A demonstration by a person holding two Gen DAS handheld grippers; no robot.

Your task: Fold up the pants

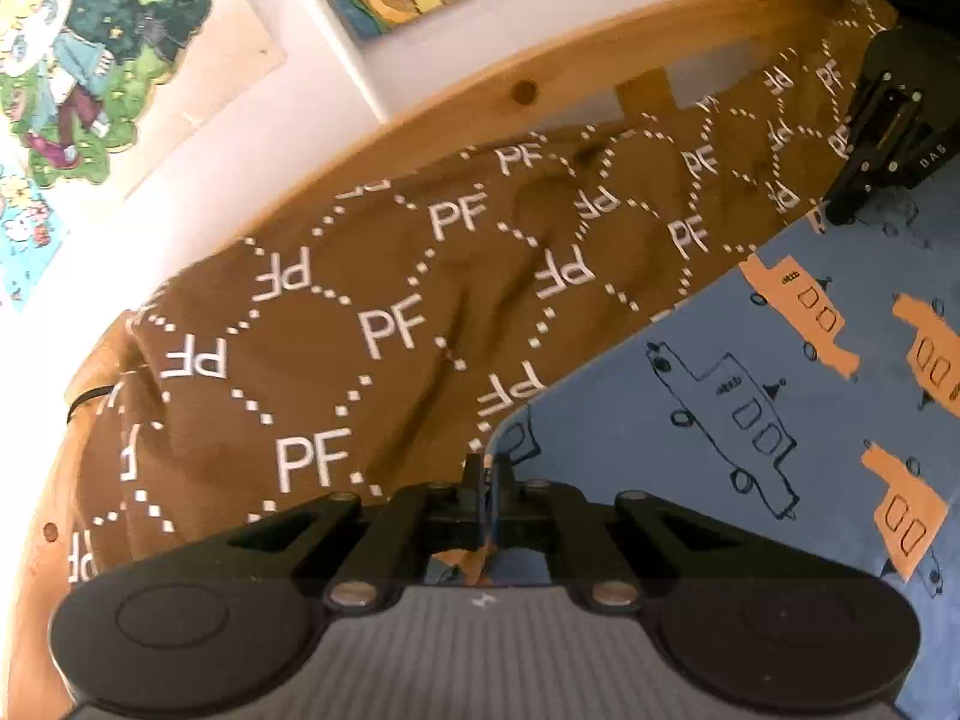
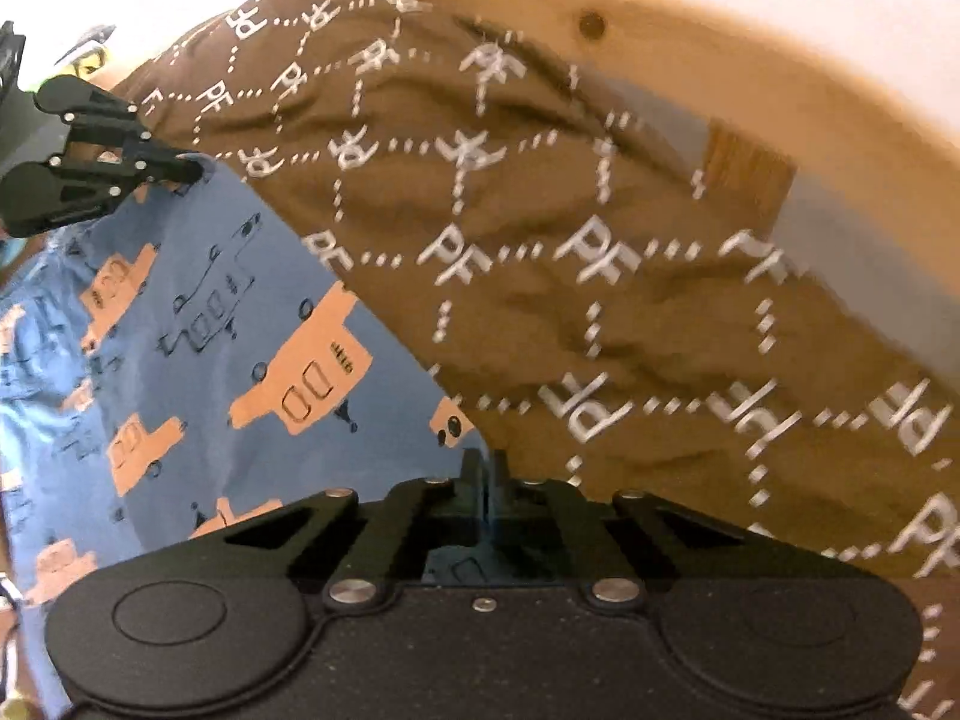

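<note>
Blue pants point(image 1: 750, 372), printed with orange trucks, lay spread over a brown blanket point(image 1: 360, 312) lettered PF, with a wooden frame point(image 1: 522, 90) and a white wall point(image 1: 420, 54) on the far side. Were pinched at two corners of one far edge: left gripper point(image 1: 487, 471) closed tight on the near-left corner in its own view, a sliver of blue cloth showing between the fingers; right gripper point(image 2: 487, 471) likewise clamped shut on a corner, thin blue fabric caught in the slit. Each seen from the other's camera too, left gripper point(image 2: 180, 171) at the far left of the right view, right gripper point(image 1: 840, 210) at the far right of the left view, both biting the same straight edge. Cloth stretched fairly flat between the two grips, with slight ripples only. Judged light, thin and soft, probably a knit cotton: likely to sag in the middle when lifted, to drape rather than hold a crease, and to slide easily over the plush blanket below. Best held at corners or hem, as here, keeping the edge taut so the fold lands square. Some risk of a thin layer slipping out of a shallow pinch. Waistband and leg ends not told apart from these views.
</note>
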